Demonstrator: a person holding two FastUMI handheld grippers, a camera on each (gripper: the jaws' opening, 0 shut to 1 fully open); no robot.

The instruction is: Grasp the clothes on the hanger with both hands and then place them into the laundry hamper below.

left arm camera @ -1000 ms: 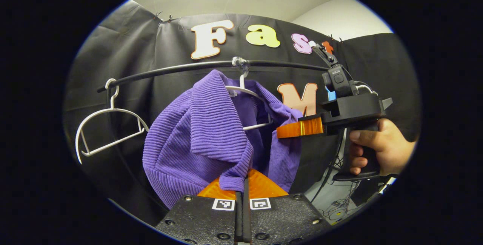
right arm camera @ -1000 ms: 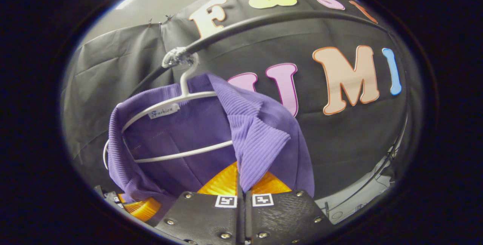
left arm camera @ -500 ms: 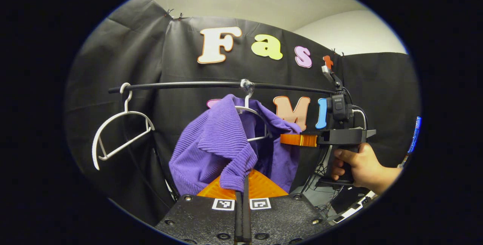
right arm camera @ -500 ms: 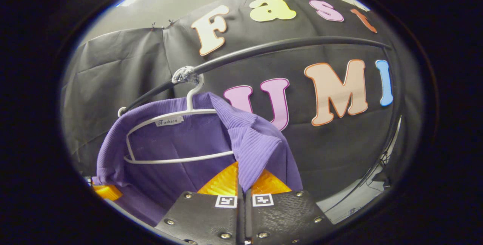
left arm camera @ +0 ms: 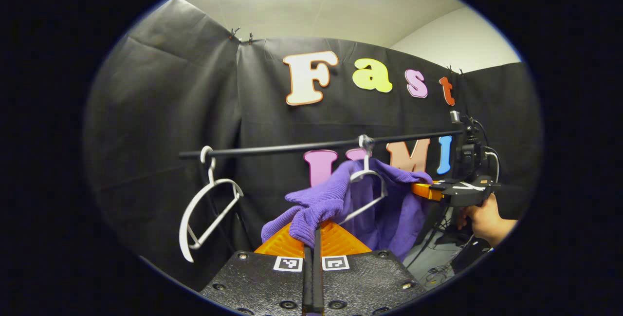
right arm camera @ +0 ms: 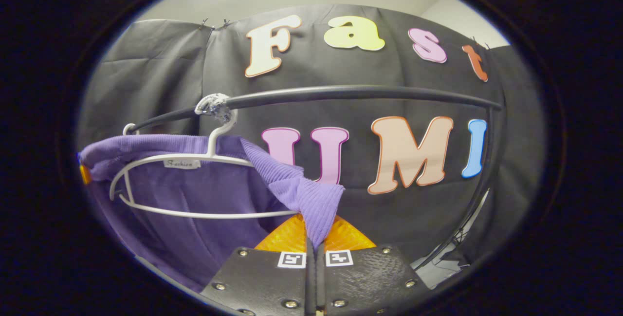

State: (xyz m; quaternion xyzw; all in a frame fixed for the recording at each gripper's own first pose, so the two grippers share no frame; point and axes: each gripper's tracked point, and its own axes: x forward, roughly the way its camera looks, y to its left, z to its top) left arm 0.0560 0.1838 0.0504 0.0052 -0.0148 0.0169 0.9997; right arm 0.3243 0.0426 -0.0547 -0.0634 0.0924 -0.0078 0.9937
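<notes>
Ahead of my left gripper (left arm camera: 314, 231) the black rail (left arm camera: 311, 146) crosses mid-frame with an empty white hanger (left arm camera: 207, 204) hanging at lower left and the purple garment (left arm camera: 370, 204) draped over its hanger (left arm camera: 367, 187) at centre, leaving open room between the two hangers.

Left gripper view: a rail (left arm camera: 311, 146) runs across, in front of the booth wall. Two hangers hang from it, an empty hanger (left arm camera: 207, 204) to the left and a second hanger (left arm camera: 366, 187) right of centre. The garment (left arm camera: 384, 209) drapes over this second hanger, one end pinched in the left gripper (left arm camera: 314, 231) at bottom centre, the other end reaching the right gripper (left arm camera: 428, 190) at far right, with a hand (left arm camera: 482, 218) just below. Right gripper view: the garment hangs left of centre, below the rail, a fold clamped in the right gripper at bottom.
</notes>
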